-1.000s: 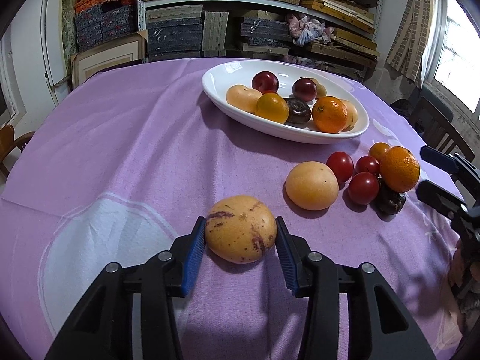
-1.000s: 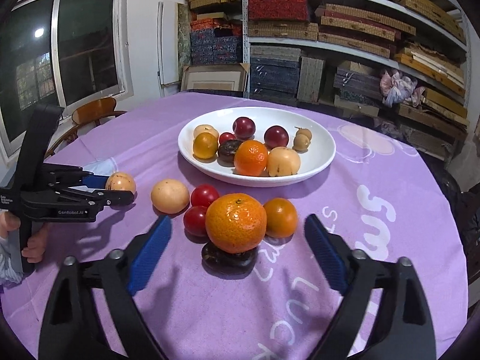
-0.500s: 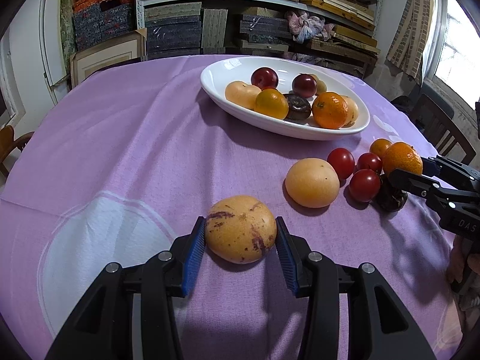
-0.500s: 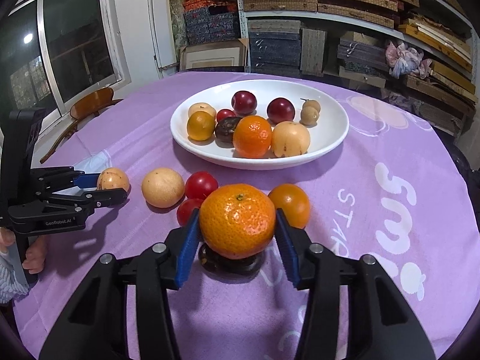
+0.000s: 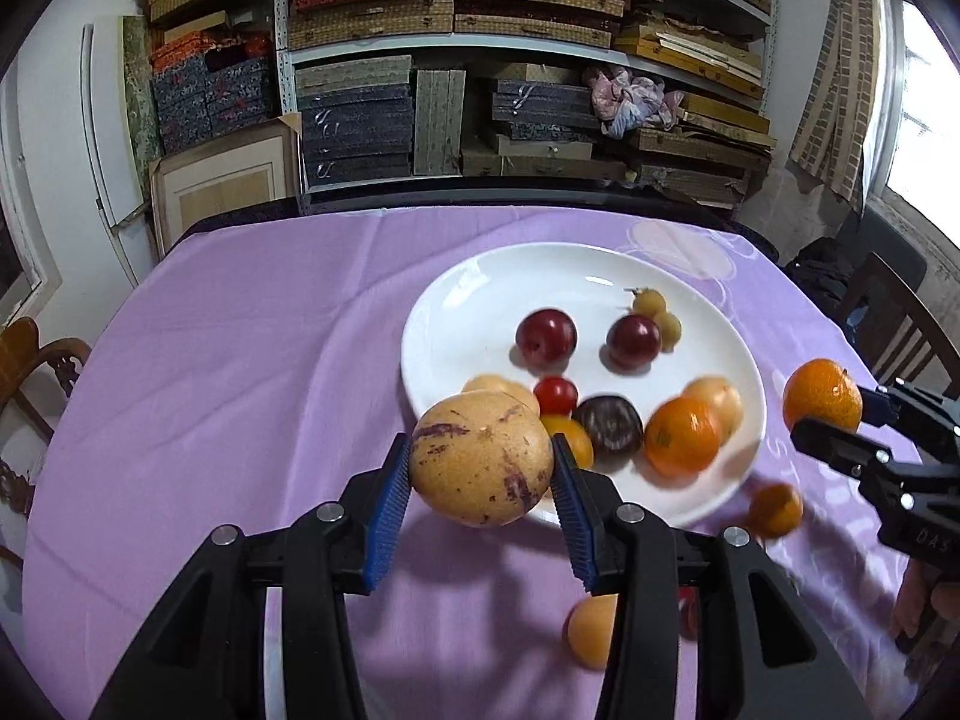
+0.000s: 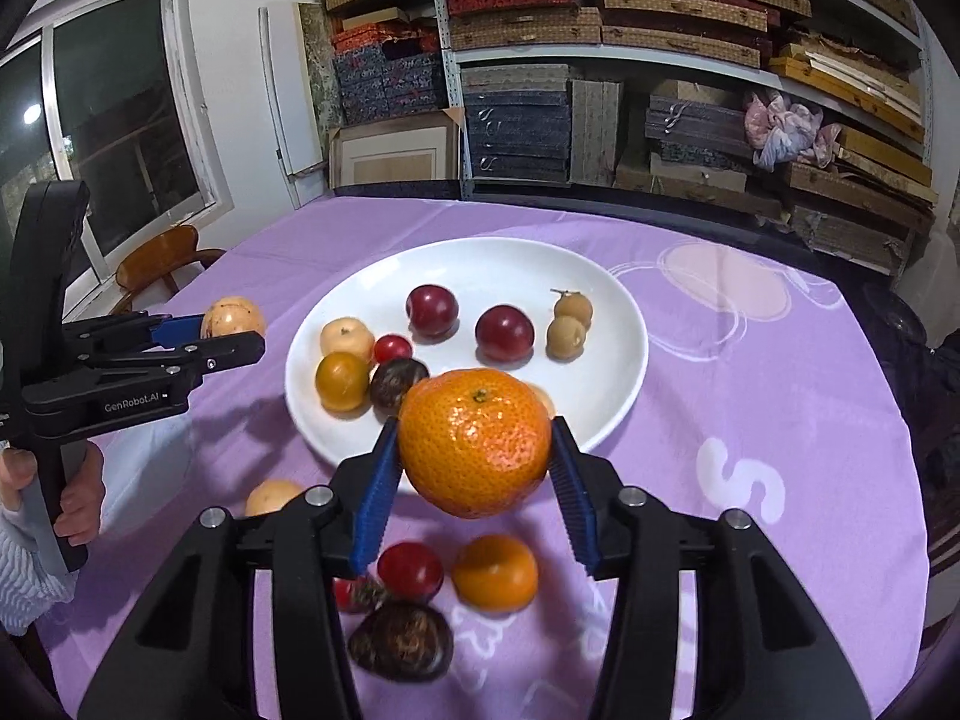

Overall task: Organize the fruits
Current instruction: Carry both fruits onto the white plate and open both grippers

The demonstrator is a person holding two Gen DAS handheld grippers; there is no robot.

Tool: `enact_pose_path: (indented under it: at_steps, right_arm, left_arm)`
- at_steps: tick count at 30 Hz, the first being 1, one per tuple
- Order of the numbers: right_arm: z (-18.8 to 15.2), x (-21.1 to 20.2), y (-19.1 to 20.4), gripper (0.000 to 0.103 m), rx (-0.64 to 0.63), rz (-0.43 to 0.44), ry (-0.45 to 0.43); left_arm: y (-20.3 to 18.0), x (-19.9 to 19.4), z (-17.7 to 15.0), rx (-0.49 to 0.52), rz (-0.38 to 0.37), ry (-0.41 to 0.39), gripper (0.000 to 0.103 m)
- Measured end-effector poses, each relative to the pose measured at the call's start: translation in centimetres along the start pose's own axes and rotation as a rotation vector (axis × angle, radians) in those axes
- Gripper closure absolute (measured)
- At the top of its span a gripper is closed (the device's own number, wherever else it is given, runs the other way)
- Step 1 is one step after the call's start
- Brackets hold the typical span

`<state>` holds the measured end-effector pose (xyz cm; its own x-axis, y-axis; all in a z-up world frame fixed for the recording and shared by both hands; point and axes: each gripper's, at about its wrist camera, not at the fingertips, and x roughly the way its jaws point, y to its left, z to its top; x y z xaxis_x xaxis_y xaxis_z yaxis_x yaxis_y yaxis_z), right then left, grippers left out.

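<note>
Left gripper (image 5: 480, 474) pinches a speckled melon (image 5: 480, 459) between its pads; right gripper (image 6: 474, 468) pinches an orange (image 6: 474, 441); plate (image 6: 612, 384) lies beyond both fingertips.

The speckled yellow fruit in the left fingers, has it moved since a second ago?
Yes. The speckled yellow fruit has been lifted off the purple cloth and carried toward the white plate.
</note>
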<state>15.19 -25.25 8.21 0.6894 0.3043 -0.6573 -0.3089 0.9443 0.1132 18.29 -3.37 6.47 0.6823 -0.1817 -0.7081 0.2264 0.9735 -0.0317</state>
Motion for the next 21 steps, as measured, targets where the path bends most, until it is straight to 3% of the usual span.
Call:
enact_pose_path:
  at_steps: [6,12,15,19,21]
  right_arm:
    - [4.0,6.0,-1.4,0.055,0.037,-0.036,0.048]
    - [4.4,9.2,-2.4,0.054,0.024,-0.044,0.089]
    - [4.3,7.8,-3.1,0.04,0.06,-0.025,0.045]
    - [3.6,3.9,-3.5,0.031,0.077,-0.015,-0.005]
    - [2.4,1.4,-3.4,0.017,0.071,-0.023,-0.026]
  left_arm:
    - [0.0,6.0,4.7,-0.019,0.053,0.044,0.057]
    - [-0.2,9.7,5.3,-0.021,0.035,0.108,0.057]
    - [-0.2,9.7,4.8,-0.017,0.032,0.106,0.057]
    - [0.7,7.3,4.2,-0.035,0.003,0.074,0.056]
    - [1.0,5.1,3.6,-0.032,-0.008,0.045,0.052]
